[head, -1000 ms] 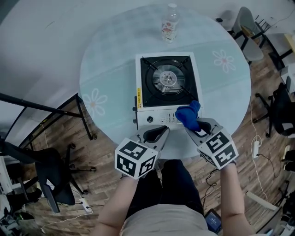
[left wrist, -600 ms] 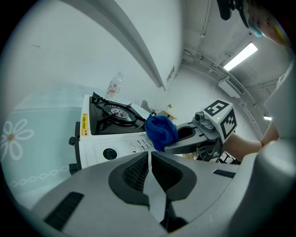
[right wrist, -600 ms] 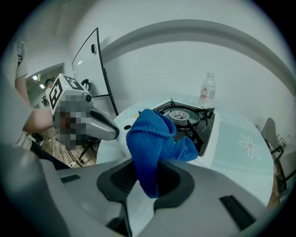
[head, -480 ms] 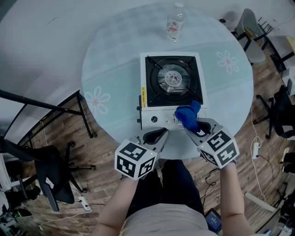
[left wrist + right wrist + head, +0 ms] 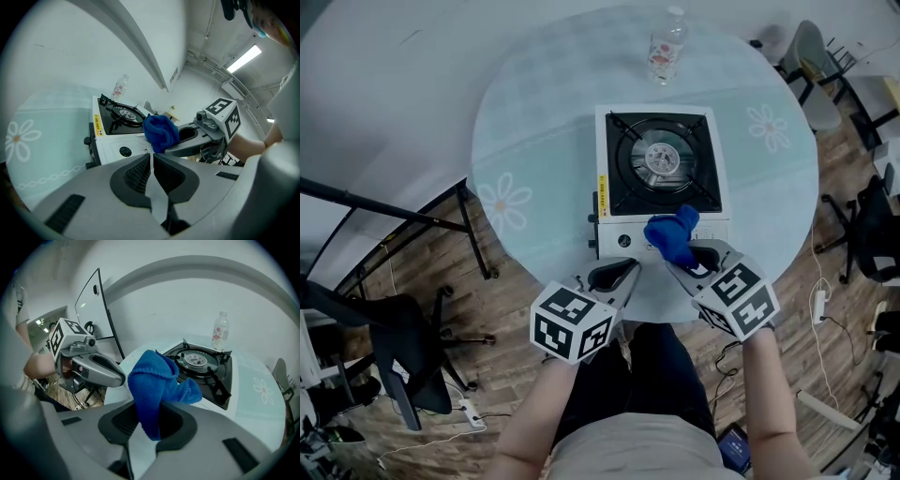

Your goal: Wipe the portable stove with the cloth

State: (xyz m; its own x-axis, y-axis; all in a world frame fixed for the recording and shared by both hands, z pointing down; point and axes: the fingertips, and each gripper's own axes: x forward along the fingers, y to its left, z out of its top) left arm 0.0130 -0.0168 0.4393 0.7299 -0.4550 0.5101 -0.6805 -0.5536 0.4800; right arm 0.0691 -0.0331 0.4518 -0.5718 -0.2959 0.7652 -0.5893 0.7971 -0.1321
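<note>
Cloth [image 5: 672,234]: blue, bunched, pinched in the right claw [image 5: 682,255] and held over the front control panel of the stove [image 5: 664,161]. Left claw [image 5: 619,272]: pressed together, empty, just before the stove. Bottle [image 5: 667,47]: upright, far edge of the round surface [image 5: 544,141].

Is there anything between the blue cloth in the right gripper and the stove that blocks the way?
Nothing visible does. The cloth in the right gripper hangs at the front edge of the stove; the left gripper sits aside, the bottle beyond it.
</note>
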